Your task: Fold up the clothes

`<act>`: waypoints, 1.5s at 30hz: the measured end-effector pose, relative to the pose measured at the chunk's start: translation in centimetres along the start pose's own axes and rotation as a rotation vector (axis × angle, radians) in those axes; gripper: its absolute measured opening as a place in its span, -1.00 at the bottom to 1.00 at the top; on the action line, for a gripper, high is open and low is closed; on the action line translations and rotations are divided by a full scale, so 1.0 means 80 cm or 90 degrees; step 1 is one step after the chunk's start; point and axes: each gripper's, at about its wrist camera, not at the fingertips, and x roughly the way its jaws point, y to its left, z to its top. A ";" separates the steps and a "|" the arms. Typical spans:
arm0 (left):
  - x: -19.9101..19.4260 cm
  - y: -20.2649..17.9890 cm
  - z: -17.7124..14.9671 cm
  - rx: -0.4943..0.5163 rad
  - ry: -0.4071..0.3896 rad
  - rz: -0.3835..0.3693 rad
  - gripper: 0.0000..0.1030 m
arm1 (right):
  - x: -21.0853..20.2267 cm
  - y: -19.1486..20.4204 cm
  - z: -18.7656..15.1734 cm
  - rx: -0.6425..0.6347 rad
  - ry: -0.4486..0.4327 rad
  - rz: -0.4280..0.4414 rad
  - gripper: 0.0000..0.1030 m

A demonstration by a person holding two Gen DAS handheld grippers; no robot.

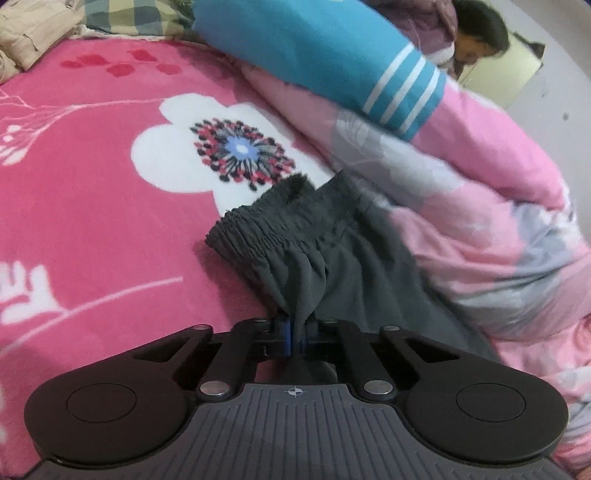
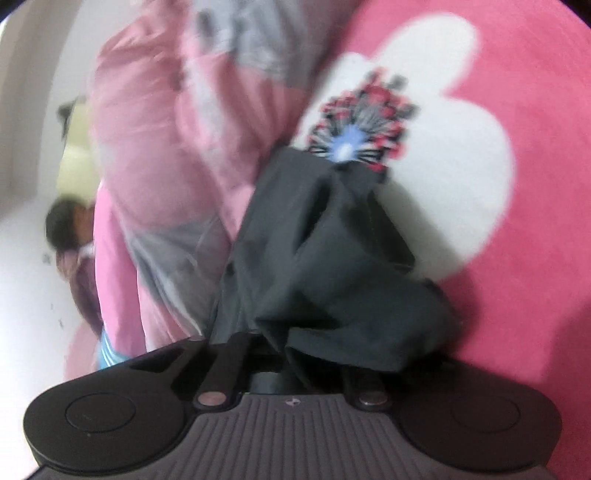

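A pair of dark grey shorts [image 1: 314, 254] with an elastic waistband lies on a pink flowered bed sheet [image 1: 92, 206]. My left gripper [image 1: 294, 338] is shut on the cloth just below the waistband, which bunches up between its blue pads. In the blurred right wrist view the same dark shorts [image 2: 325, 266] hang in folds over my right gripper [image 2: 295, 363], which is shut on the cloth; its fingertips are hidden under the fabric.
A pink and grey quilt [image 1: 480, 206] is heaped along the right of the shorts, with a blue white-striped garment [image 1: 332, 55] on top. Beige clothes [image 1: 33, 33] and a checked cloth [image 1: 133, 16] lie at the far edge. A person [image 1: 476, 37] sits beyond the bed.
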 end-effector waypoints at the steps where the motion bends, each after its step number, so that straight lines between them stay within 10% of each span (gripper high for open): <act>1: -0.011 0.001 0.001 -0.004 -0.002 -0.009 -0.97 | -0.005 -0.002 -0.001 0.008 -0.007 0.007 -0.92; 19: -0.231 0.073 -0.131 -0.010 0.141 -0.088 -0.96 | -0.299 -0.076 -0.057 0.045 0.004 0.002 -0.91; 23: -0.235 0.094 -0.156 0.047 0.148 -0.093 -0.75 | -0.318 -0.105 -0.063 0.050 0.036 -0.049 -0.53; 27: -0.264 0.100 -0.155 0.100 0.105 -0.108 -0.11 | -0.356 -0.101 -0.060 0.019 0.011 -0.087 -0.09; 32: -0.297 0.103 -0.153 0.189 0.038 -0.110 0.12 | -0.430 -0.031 -0.071 -0.180 -0.100 -0.140 -0.07; 36: -0.294 0.100 -0.145 0.242 -0.007 -0.116 0.12 | -0.403 0.056 -0.106 -0.398 -0.076 -0.099 -0.08; 45: -0.225 0.093 -0.110 0.255 0.023 -0.148 0.11 | -0.165 0.219 -0.242 -0.799 0.227 0.103 -0.08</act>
